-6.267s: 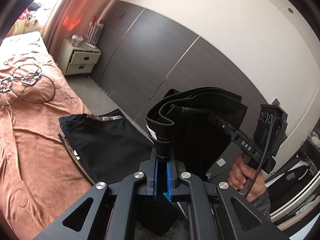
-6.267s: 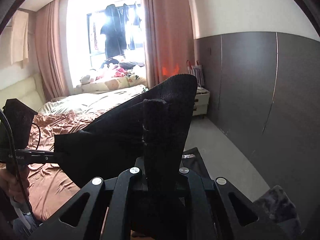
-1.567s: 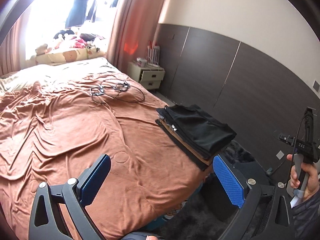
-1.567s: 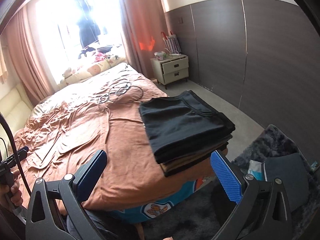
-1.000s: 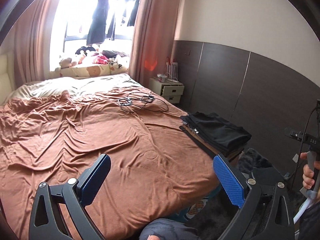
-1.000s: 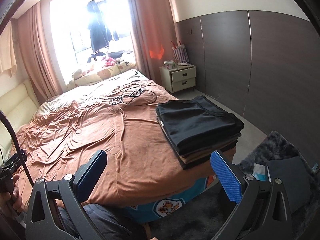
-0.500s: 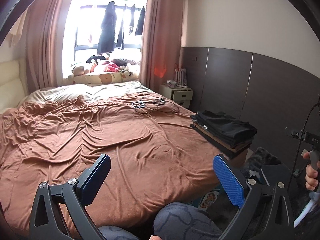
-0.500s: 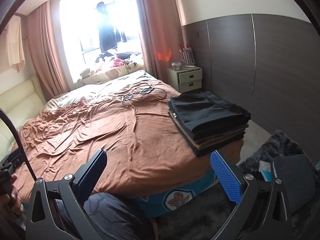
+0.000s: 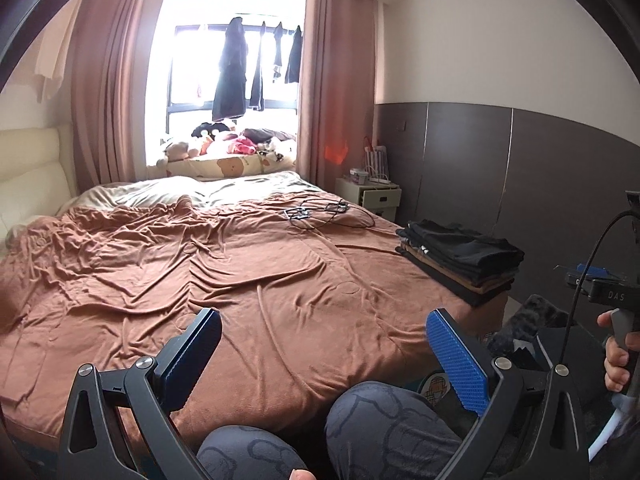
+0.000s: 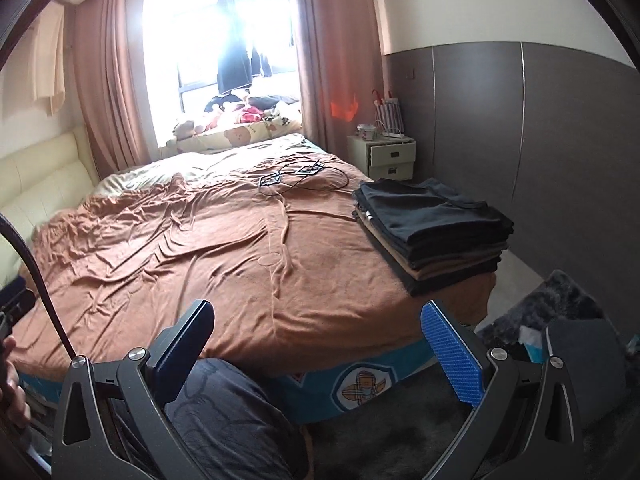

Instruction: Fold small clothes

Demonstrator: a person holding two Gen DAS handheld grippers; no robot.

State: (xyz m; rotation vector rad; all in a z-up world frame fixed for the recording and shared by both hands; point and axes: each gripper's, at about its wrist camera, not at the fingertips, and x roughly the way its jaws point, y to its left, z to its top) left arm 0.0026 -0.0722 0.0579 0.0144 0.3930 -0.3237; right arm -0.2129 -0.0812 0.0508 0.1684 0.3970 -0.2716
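Note:
A stack of folded clothes (image 9: 460, 260), black on top with tan layers below, sits on the right edge of the brown-covered bed (image 9: 240, 272); it also shows in the right wrist view (image 10: 432, 224). My left gripper (image 9: 320, 356) is open and empty, held back from the foot of the bed above the person's knees. My right gripper (image 10: 316, 348) is open and empty, also back from the bed's foot. The right gripper body shows at the far right of the left wrist view (image 9: 600, 292), held in a hand.
Black cables (image 9: 320, 212) lie on the far part of the bed. A white nightstand (image 10: 384, 156) stands by the dark wall panels. A dark rug (image 10: 540, 320) and a grey bin lid (image 10: 580, 352) are on the floor at right. The person's legs (image 9: 380, 428) are below the grippers.
Both grippers let go of the black garment, which now tops the stack. Both have pulled back and away from the bed, so more of the room shows.

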